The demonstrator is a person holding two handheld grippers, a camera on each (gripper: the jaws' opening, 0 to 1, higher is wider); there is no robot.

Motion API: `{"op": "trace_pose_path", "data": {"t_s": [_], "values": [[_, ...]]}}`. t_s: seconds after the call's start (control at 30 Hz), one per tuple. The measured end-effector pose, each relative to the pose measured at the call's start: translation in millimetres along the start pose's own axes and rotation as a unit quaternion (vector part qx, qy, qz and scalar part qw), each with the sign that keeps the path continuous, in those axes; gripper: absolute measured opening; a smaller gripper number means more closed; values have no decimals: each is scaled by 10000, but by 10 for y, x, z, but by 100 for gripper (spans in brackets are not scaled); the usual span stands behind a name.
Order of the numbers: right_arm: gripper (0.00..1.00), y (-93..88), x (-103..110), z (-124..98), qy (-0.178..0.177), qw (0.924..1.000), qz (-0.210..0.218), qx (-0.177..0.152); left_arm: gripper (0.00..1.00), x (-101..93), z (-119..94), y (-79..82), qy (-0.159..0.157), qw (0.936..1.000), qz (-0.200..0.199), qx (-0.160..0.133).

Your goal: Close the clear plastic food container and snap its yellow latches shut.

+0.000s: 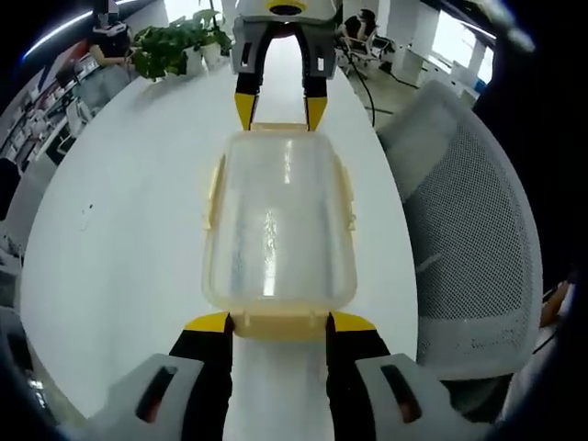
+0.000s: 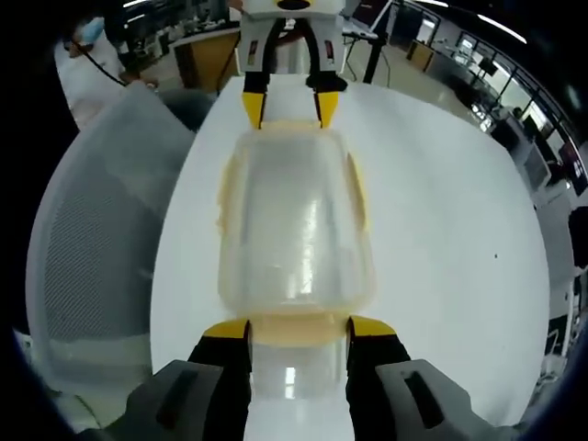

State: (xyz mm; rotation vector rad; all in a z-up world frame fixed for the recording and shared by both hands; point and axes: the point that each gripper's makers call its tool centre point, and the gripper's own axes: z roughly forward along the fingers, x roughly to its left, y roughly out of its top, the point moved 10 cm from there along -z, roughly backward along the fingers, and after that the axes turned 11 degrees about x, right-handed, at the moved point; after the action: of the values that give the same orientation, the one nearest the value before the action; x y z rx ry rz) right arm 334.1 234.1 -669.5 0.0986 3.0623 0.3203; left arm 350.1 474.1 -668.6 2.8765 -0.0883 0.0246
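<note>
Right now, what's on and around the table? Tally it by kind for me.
Clear plastic food container: 1
Grippers: 2 (left gripper, right gripper), one at each short end of the container
White mesh office chair: 1
Potted plant: 1
White table: 1
Total: 6

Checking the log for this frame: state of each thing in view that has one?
clear plastic food container: upright on the white table, lid on.
yellow end latches: one at each end, each between a gripper's jaws; snapped or not, cannot tell.
yellow side latches: against the sides; snapped or not, cannot tell.
left gripper: open, jaws astride near end latch.
right gripper: open, jaws astride opposite end latch.
mesh chair: unoccupied, beside table.
</note>
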Motion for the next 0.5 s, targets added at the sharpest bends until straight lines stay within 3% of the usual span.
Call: {"op": "trace_pose_path", "data": {"t_s": [0.5], "values": [[39, -391, -82, -60, 57, 10000, -12, -26, 38, 103, 152, 364, -54, 10000, -25, 29]]}}
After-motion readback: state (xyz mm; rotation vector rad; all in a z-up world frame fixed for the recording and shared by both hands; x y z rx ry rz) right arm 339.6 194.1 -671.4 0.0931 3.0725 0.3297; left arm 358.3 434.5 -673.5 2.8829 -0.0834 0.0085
